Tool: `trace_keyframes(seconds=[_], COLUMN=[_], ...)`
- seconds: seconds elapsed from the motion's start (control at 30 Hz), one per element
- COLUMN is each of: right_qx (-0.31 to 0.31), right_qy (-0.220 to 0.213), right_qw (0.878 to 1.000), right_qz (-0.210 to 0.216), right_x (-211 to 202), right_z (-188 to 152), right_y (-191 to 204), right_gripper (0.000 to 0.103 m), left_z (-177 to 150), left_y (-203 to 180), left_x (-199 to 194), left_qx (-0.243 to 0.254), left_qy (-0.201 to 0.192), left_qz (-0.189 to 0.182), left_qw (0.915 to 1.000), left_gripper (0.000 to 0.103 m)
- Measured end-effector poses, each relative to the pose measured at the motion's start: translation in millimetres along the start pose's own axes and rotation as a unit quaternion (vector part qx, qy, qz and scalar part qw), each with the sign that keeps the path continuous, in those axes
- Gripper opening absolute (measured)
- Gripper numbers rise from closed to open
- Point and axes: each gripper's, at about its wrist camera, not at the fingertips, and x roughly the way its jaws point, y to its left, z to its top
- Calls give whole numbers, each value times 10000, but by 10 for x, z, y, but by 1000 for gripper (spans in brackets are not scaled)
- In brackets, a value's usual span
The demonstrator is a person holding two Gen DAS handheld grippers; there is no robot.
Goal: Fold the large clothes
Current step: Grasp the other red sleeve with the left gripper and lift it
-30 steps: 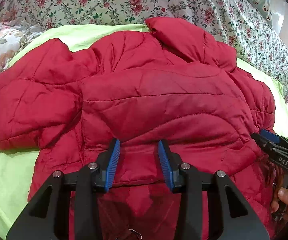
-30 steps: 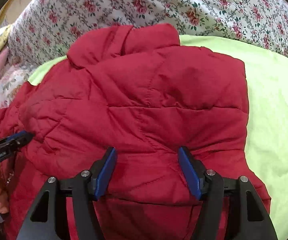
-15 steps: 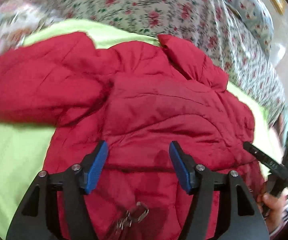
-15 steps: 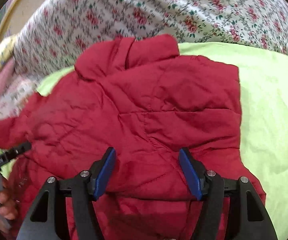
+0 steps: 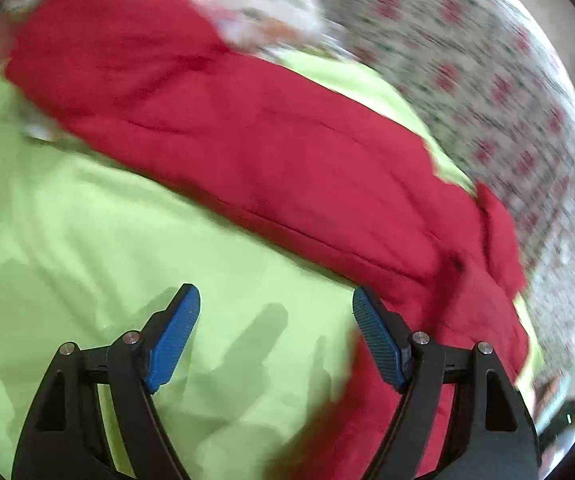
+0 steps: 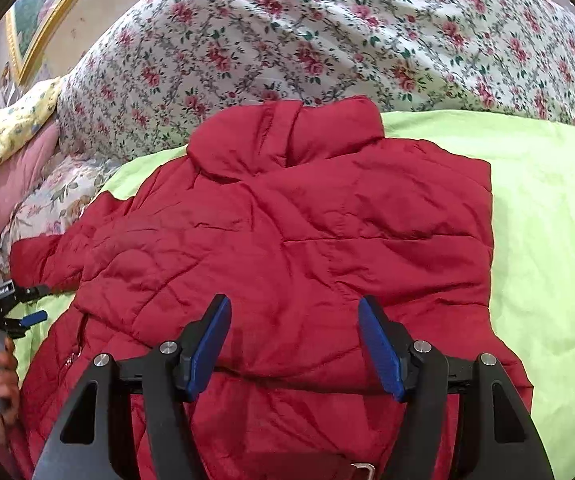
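A red quilted jacket (image 6: 287, 240) lies on a lime-green sheet (image 6: 547, 220), collar toward the floral bedding, its right side folded inward to a straight edge. Its left sleeve (image 5: 227, 132) stretches out to the left across the sheet. My right gripper (image 6: 293, 344) is open and empty, hovering over the jacket's lower middle. My left gripper (image 5: 275, 328) is open and empty above the green sheet, just below the outstretched sleeve; this view is motion-blurred. The left gripper also shows at the far left of the right wrist view (image 6: 33, 304), near the sleeve cuff.
A floral duvet (image 6: 327, 40) is heaped behind the jacket. Yellow and pink pillows (image 6: 7, 148) lie at the back left. A framed picture (image 6: 43, 12) hangs on the wall. Bare green sheet lies to the jacket's right.
My left gripper has let go of the jacket's hem, opened wide and swung left to the outstretched sleeve. My right gripper has risen slightly and stayed open over the jacket.
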Motion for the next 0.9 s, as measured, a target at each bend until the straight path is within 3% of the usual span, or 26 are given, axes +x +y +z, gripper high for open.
trace_keyframes(seconds=[0.13, 0.37, 0.47, 0.53, 0.6, 0.63, 0.9], right_qx=[3, 85, 111, 112, 115, 112, 167], right_qy=[-3, 58, 80, 87, 87, 88, 62], right_qw=[10000, 9999, 9999, 9999, 9999, 9999, 9998], right_qz=[19, 50, 53, 45, 36, 38, 63], right_x=[19, 53, 68, 74, 79, 81, 60], right_z=[-8, -27, -36, -37, -37, -36, -27], right_y=[-1, -22, -32, -36, -37, -40, -68], right_gripper=[68, 68, 68, 68, 68, 68, 68], left_z=[239, 762, 890, 915, 906, 899, 597], left_y=[453, 1078, 1162, 1090, 966, 905, 168], left_x=[-36, -169, -198, -259, -319, -338, -521], left_qx=[-428, -967, -947, -698, -407, -317, 560], left_qy=[-288, -942, -1157, -1337, -1487, -1547, -1605], left_qz=[484, 1122, 1087, 1013, 1058, 1026, 137], left_qw=[9975, 9845, 9828, 9834, 9824, 9821, 9853], left_gripper=[79, 79, 77, 39, 27, 14, 8])
